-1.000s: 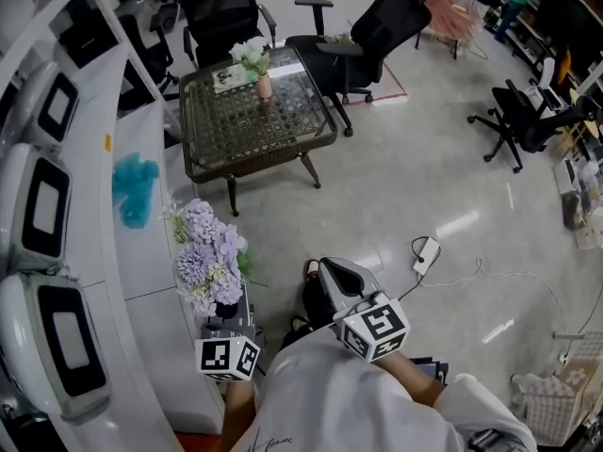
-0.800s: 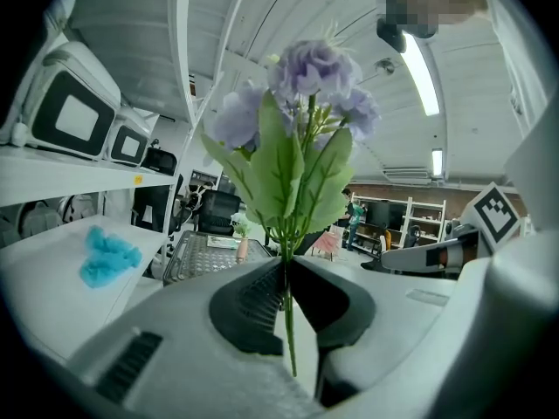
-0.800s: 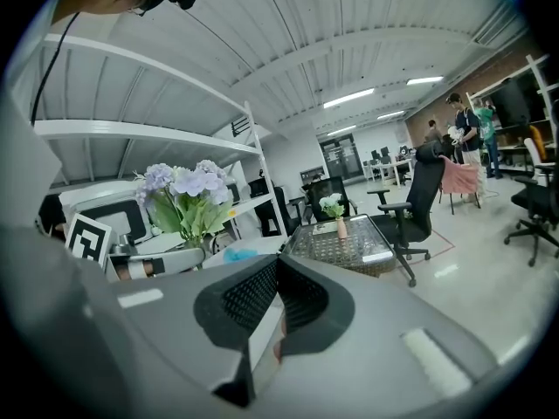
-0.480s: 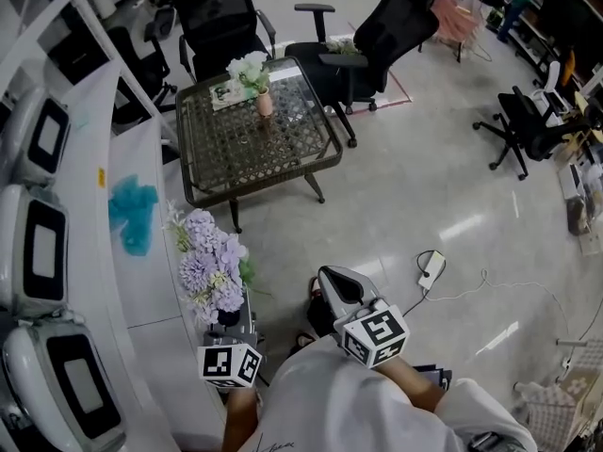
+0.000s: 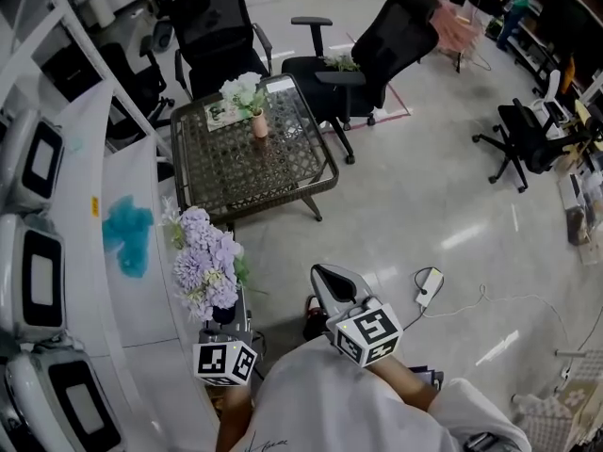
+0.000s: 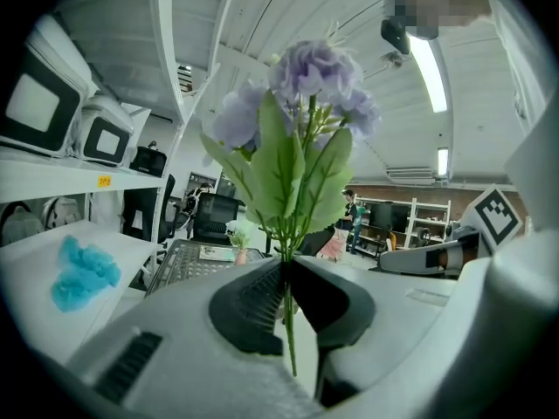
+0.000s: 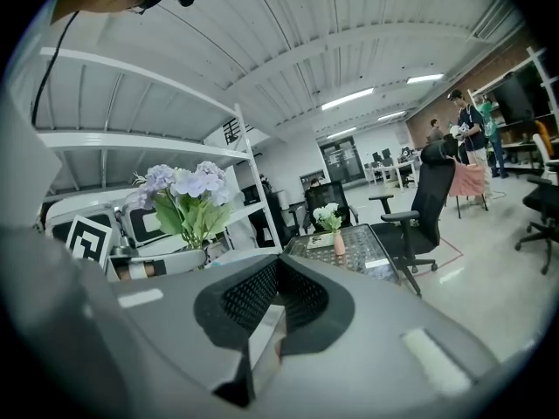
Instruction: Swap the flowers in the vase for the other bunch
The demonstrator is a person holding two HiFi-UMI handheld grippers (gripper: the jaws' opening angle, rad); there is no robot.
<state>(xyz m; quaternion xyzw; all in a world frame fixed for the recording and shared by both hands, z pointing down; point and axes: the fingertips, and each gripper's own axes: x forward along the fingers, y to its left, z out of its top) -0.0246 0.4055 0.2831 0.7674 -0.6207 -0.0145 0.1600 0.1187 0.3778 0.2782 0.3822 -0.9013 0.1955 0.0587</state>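
My left gripper [image 5: 224, 316] [image 6: 285, 273] is shut on the green stems of a purple flower bunch [image 5: 203, 260] [image 6: 301, 103], which stands upright above its jaws; the bunch also shows at the left of the right gripper view [image 7: 183, 190]. My right gripper [image 5: 332, 281] [image 7: 273, 273] is shut with nothing between its jaws, level with the left one. Ahead, a small pink vase [image 5: 259, 123] [image 7: 339, 243] [image 6: 239, 257] holding white flowers [image 5: 240, 88] [image 7: 327, 214] stands on a wicker-pattern glass table [image 5: 283, 158] [image 7: 367, 251].
A white counter [image 5: 132, 271] with a crumpled blue cloth [image 5: 125, 232] [image 6: 80, 271] and white appliances runs along the left. Black office chairs [image 5: 377, 40] stand behind the table. A power strip and cable [image 5: 426, 283] lie on the floor at the right. A booklet [image 5: 221, 111] lies by the vase.
Both grippers, with the purple bunch in the left one, have come forward toward the table, which sits slightly lower and nearer in the head view. Neither grip has changed.
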